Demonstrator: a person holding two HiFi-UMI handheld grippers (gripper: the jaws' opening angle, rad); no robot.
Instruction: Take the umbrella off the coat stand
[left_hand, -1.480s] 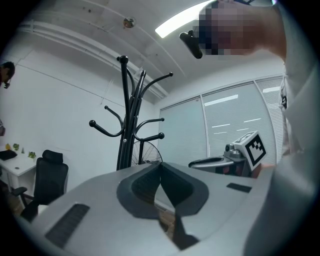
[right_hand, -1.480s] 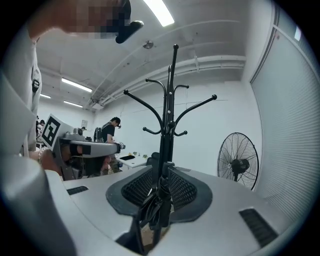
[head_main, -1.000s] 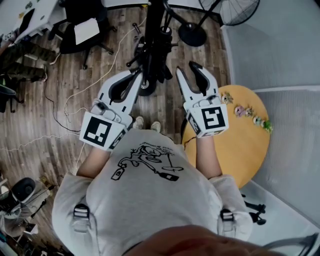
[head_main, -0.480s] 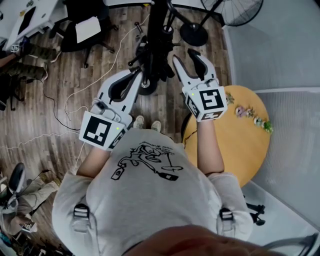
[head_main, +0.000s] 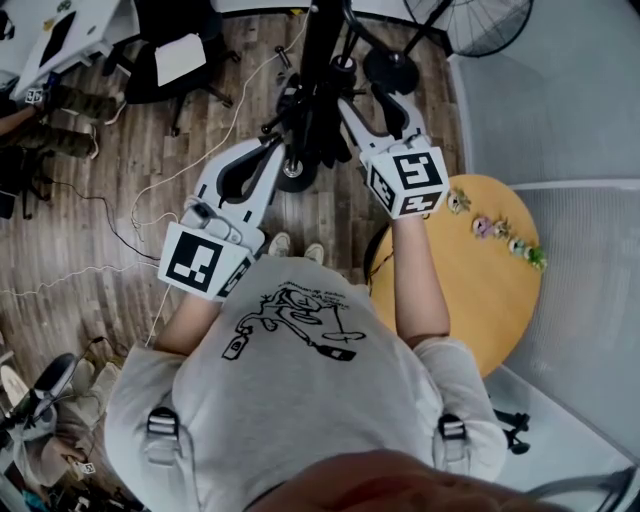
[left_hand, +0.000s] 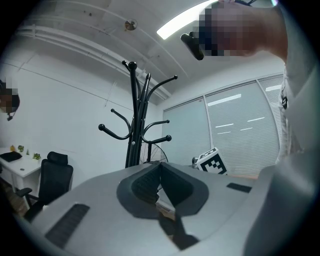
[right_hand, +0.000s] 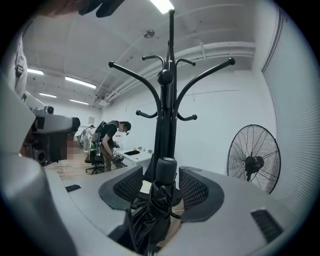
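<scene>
A black coat stand (head_main: 318, 40) rises right in front of me; its hooked arms show in the left gripper view (left_hand: 132, 125) and the right gripper view (right_hand: 165, 100). A folded black umbrella (head_main: 325, 125) hangs against the pole, its round handle end up (right_hand: 165, 175). My right gripper (head_main: 365, 100) has its jaws on either side of the umbrella (right_hand: 161, 182) and they are opening, with a gap between each pad and the fabric. To the left of the pole, my left gripper (head_main: 278, 152) is held level, its jaws shut with nothing between them (left_hand: 159, 167).
A standing fan (head_main: 470, 20) is to the right of the stand (right_hand: 253, 157). A round yellow table (head_main: 480, 290) sits at my right side. A black office chair (head_main: 170, 55) and loose cables lie on the wood floor at left. A person (right_hand: 112, 140) bends over a far desk.
My right gripper has moved forward to the coat stand and its jaws have spread around the umbrella. The left gripper has stayed where it was.
</scene>
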